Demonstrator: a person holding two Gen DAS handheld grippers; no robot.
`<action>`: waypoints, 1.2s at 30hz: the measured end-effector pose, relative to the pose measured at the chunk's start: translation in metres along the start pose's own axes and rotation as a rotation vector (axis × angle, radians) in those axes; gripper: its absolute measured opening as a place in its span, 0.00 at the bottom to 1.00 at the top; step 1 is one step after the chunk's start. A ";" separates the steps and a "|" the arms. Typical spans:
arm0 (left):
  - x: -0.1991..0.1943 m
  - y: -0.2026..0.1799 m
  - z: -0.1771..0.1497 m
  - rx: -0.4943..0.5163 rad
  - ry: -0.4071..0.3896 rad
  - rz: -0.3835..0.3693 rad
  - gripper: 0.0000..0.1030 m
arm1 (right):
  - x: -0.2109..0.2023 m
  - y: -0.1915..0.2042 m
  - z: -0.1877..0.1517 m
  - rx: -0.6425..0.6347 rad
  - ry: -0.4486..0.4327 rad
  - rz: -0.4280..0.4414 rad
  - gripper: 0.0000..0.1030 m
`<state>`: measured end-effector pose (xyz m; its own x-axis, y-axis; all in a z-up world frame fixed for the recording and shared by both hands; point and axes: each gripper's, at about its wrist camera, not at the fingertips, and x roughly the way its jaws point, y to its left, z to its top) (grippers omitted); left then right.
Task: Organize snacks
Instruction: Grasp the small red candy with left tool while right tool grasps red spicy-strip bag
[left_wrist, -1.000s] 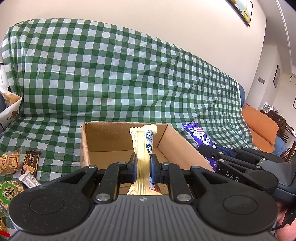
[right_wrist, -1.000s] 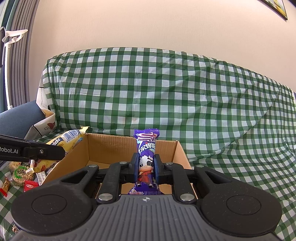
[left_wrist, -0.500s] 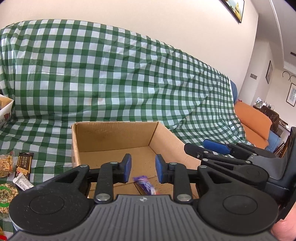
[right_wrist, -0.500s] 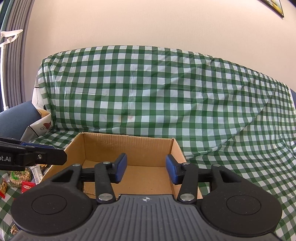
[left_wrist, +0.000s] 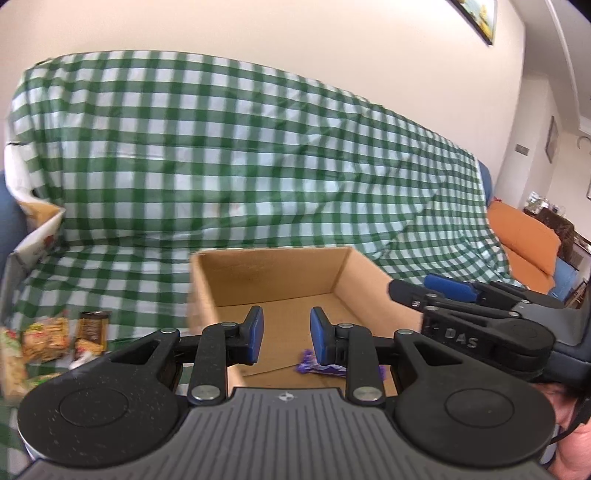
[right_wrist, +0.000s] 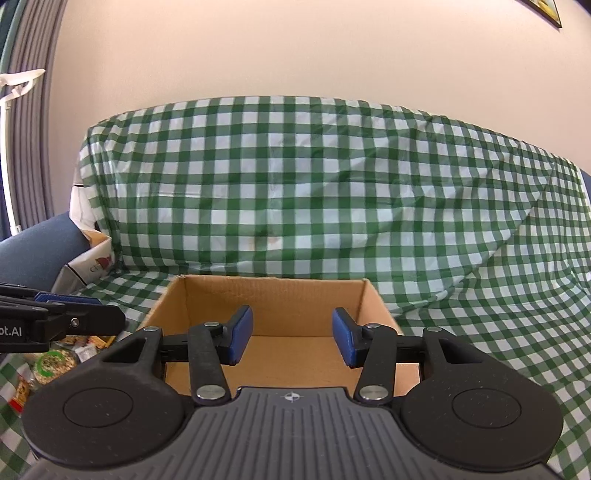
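The snacks lie in two places. One purple snack (left_wrist: 320, 363) is on the floor of the box (left_wrist: 280, 273), at its near end, partly hidden behind the right finger of the left gripper (left_wrist: 286, 334). The other snacks (left_wrist: 55, 338) are in a loose pile on the checked cloth (left_wrist: 221, 166), left of the box and apart from it; this part of the left wrist view is blurred, so I can tell only yellow packets and a dark brown one.

The left gripper hangs above the near edge of the box. Its blue pads stand apart with a clear gap, and nothing is between them. The purple snack is below them, not in them.

The right gripper (right_wrist: 292, 338) also faces into the box (right_wrist: 273, 295) from the near side. Its pads are spread wider than those of the left one, and between them only the brown floor of the box shows. In the left wrist view the right gripper (left_wrist: 439, 291) is at the right wall of the box. In the right wrist view the left gripper (right_wrist: 92, 314) comes in from the left edge, above a part of the snack pile (right_wrist: 51, 363).

A white carton (right_wrist: 92, 264) stands on the cloth further left. An orange cushion (left_wrist: 524, 240) is at the far right.
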<state>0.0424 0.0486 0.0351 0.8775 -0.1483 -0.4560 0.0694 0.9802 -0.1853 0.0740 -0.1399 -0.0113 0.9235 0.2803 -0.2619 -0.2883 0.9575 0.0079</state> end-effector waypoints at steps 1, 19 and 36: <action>-0.003 0.008 0.000 -0.015 -0.003 0.018 0.28 | 0.000 0.004 0.001 0.002 -0.003 0.006 0.48; -0.043 0.195 -0.032 -0.465 0.196 0.268 0.18 | -0.007 0.130 -0.004 -0.082 0.029 0.347 0.29; -0.001 0.226 -0.072 -0.499 0.499 0.419 0.18 | 0.047 0.220 -0.066 -0.369 0.401 0.406 0.29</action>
<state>0.0233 0.2604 -0.0689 0.4615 0.0609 -0.8850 -0.5397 0.8111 -0.2256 0.0369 0.0794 -0.0853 0.5786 0.4976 -0.6462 -0.7259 0.6755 -0.1298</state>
